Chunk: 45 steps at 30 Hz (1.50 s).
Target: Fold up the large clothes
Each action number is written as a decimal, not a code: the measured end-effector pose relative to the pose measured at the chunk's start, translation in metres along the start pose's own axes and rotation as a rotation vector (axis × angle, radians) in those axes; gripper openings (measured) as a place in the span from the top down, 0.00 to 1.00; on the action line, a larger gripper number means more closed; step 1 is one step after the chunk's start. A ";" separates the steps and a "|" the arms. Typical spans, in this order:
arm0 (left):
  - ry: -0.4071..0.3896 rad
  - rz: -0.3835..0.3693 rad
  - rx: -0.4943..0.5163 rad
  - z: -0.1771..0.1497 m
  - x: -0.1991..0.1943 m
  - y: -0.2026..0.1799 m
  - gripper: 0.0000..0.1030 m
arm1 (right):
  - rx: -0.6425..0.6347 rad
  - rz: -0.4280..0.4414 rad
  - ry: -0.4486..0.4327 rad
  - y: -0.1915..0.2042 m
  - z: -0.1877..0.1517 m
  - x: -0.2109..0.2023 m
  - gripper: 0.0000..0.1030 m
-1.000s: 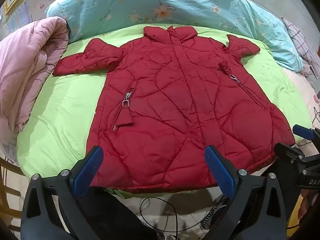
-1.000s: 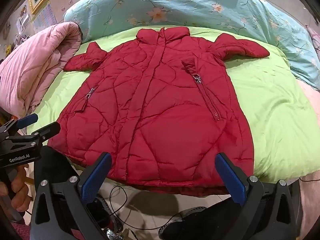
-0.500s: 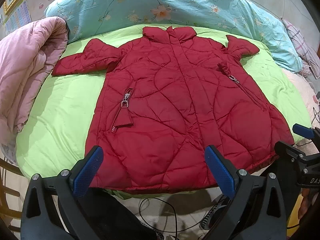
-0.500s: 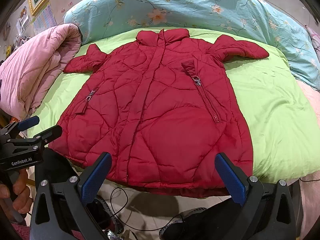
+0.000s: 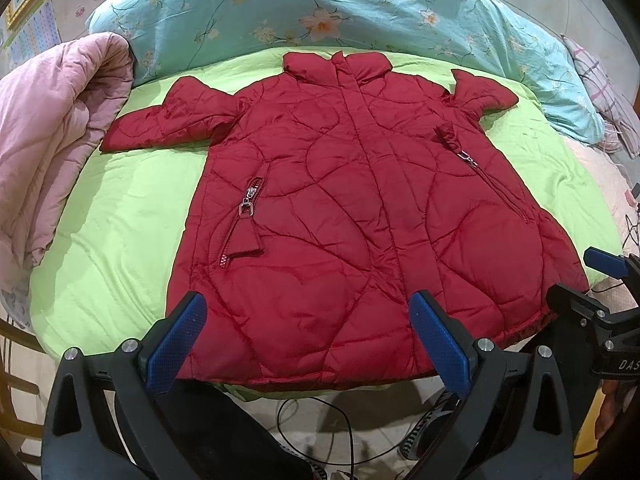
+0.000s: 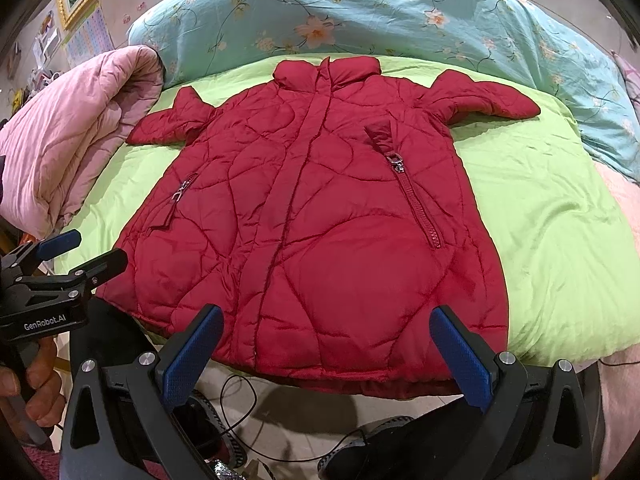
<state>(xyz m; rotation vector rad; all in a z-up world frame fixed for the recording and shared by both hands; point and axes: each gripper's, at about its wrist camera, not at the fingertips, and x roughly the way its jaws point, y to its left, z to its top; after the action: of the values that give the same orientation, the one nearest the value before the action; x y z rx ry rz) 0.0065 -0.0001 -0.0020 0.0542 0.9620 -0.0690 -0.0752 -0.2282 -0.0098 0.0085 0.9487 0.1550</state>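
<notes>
A red quilted jacket (image 5: 352, 216) lies flat, front up, on a lime green sheet (image 5: 116, 224), collar away from me and both short sleeves spread out. It also shows in the right wrist view (image 6: 320, 224). My left gripper (image 5: 306, 338) is open and empty, hovering over the jacket's hem near the left half. My right gripper (image 6: 326, 350) is open and empty over the hem near the right half. Each gripper shows at the edge of the other's view: the right one (image 5: 600, 280) and the left one (image 6: 76, 252).
A pink quilt (image 5: 48, 148) is bunched at the left of the bed. A light blue floral duvet (image 5: 320, 12) lies along the far side. Black cables (image 6: 240, 396) and dark shoes lie on the floor below the bed's near edge.
Both grippers have crept slightly forward toward the jacket's hem. The jacket has not moved.
</notes>
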 end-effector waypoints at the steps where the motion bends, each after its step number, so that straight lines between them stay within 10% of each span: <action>1: 0.002 0.000 0.001 0.000 0.000 0.000 0.01 | 0.002 0.002 0.004 0.000 0.000 0.000 0.00; 25: -0.116 -0.007 -0.010 0.002 -0.002 -0.002 0.01 | -0.001 -0.003 -0.038 -0.002 0.004 0.001 0.00; 45: -0.005 0.030 -0.001 0.018 0.022 0.004 0.01 | 0.002 -0.013 -0.037 -0.016 0.022 0.016 0.00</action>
<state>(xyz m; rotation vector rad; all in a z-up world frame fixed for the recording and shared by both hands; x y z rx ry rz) 0.0336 0.0019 -0.0097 0.0678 0.9562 -0.0410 -0.0465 -0.2402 -0.0112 0.0071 0.9120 0.1413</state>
